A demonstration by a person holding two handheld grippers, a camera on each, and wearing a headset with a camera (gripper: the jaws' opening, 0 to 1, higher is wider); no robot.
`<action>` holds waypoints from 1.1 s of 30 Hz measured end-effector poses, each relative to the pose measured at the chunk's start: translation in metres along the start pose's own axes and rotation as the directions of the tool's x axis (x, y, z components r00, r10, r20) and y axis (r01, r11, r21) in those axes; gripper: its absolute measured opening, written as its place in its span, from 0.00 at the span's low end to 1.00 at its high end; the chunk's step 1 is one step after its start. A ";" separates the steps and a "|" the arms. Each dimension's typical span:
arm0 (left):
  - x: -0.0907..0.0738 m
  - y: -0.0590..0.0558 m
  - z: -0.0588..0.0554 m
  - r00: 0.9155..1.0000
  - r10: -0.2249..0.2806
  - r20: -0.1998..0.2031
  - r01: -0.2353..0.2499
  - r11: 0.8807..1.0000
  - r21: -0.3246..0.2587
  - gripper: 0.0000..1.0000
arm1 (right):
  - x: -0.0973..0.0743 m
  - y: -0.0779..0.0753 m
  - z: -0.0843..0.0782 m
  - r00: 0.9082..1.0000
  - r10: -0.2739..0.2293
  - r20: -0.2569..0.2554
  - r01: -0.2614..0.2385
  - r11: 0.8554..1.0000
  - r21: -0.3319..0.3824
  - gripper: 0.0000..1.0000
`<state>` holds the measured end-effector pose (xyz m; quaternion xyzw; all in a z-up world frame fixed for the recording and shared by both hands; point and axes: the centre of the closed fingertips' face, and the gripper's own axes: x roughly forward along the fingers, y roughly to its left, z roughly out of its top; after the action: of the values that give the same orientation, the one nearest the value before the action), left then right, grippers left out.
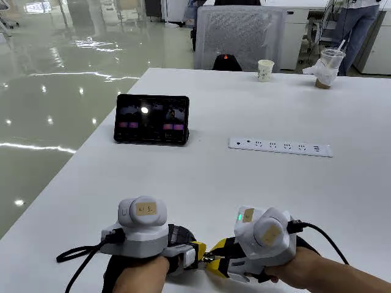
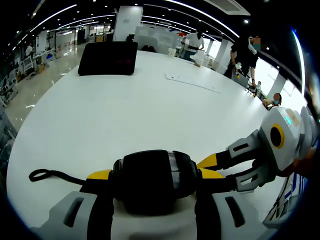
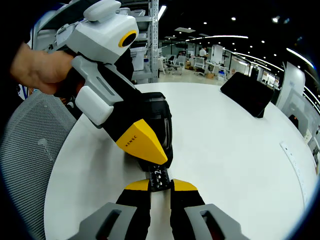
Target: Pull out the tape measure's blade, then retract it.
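Tape measure (image 3: 159, 120) (black case) is at the near edge of the surface (image 1: 244, 183), clamped between the left gripper's (image 2: 155, 167) fingers. The right gripper's (image 3: 161, 187) fingers pinch its blade (image 3: 158, 175). A paper cup (image 1: 265, 69) and a plastic cup (image 1: 330, 63) stand far off, contents unclear.

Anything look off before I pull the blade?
Nothing stands out. The left gripper clamps the tape, and the right gripper pinches the blade tip. The tablet and power strip lie flat on the table, and the paper cup stands upright.
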<state>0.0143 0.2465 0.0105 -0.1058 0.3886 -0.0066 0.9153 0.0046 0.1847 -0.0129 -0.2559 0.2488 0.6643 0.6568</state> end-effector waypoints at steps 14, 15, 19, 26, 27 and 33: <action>0.001 0.001 0.000 1.000 -0.002 0.000 0.002 1.000 -0.003 0.61 | 0.008 0.002 0.006 1.000 0.002 0.008 -0.002 1.000 -0.001 0.11; 0.001 0.001 0.000 1.000 -0.002 0.000 0.002 1.000 -0.003 0.61 | 0.008 0.002 0.007 1.000 0.003 0.009 -0.003 1.000 -0.001 0.11; 0.001 0.000 0.000 1.000 -0.002 0.000 0.002 1.000 -0.003 0.61 | 0.009 0.002 0.007 1.000 0.006 0.006 -0.006 1.000 -0.008 0.11; 0.000 0.000 0.000 1.000 -0.004 -0.002 0.004 1.000 -0.002 0.61 | 0.009 0.003 0.007 1.000 0.008 0.004 -0.008 1.000 -0.011 0.11; 0.000 0.000 0.000 1.000 -0.003 -0.002 0.003 1.000 0.002 0.61 | 0.009 0.003 0.007 1.000 0.009 0.003 -0.009 1.000 -0.014 0.11; 0.000 -0.001 0.000 1.000 -0.004 -0.003 0.004 1.000 0.007 0.62 | 0.010 0.004 0.007 1.000 0.013 -0.015 -0.013 0.999 -0.049 0.12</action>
<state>0.0143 0.2457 0.0107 -0.1033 0.3897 -0.0099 0.9151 0.0006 0.1969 -0.0142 -0.2752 0.2389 0.6726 0.6441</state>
